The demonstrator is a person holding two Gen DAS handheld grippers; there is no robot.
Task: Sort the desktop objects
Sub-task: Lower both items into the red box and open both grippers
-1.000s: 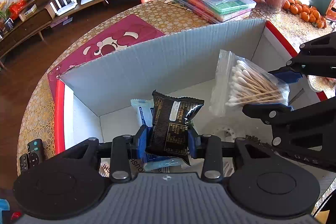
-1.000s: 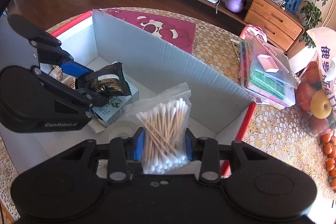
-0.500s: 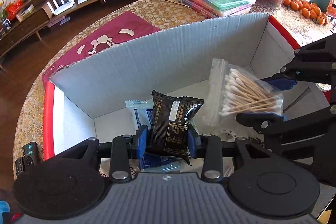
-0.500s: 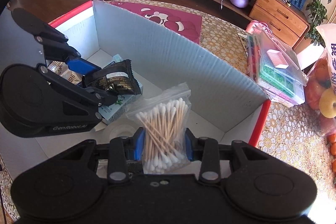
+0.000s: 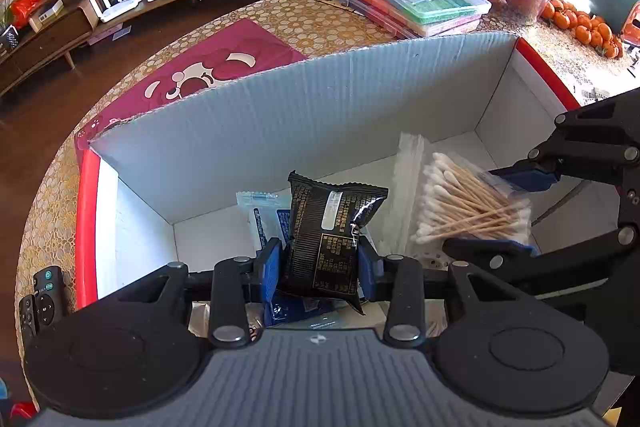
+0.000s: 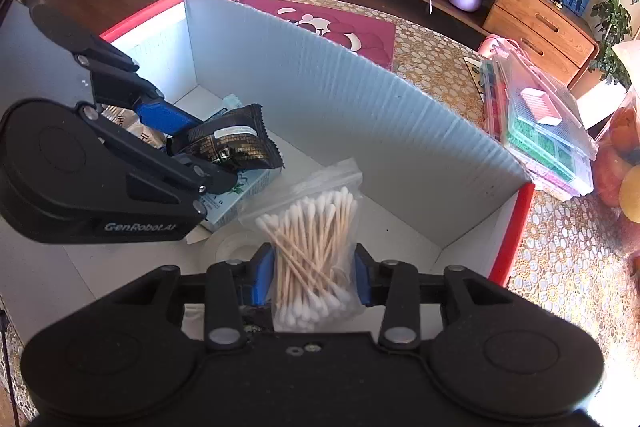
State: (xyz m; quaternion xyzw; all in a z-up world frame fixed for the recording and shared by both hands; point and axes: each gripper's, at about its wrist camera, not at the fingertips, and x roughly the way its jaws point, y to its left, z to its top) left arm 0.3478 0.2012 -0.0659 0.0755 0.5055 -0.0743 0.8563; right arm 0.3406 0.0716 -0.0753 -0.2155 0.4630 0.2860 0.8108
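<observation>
Left gripper (image 5: 319, 264): pinching the black snack packet (image 5: 334, 227) across its lower half, blue pads pressing in from both sides; packet standing upright between the jaws, over the open box (image 5: 320, 99).
Black snack packet, handling: looking light and crinkly, foil film probably slippery; contents likely crushable, so a mid-body pinch is suiting it better than the sealed edge.
Under the left gripper: a pale blue packet (image 5: 262, 215) is lying on the box floor just below and behind the held packet.
Right gripper (image 6: 314, 277): clamping the clear bag of cotton swabs (image 6: 314, 247) near its bottom, zip end pointing forward, also above the box floor.
Cotton swab bag, handling: very light, soft film, loose sticks shifting inside; a grip across the bundle is holding better than one on empty film.
Beyond the right gripper: stacked plastic cases (image 6: 536, 131) sitting outside the box wall.
</observation>
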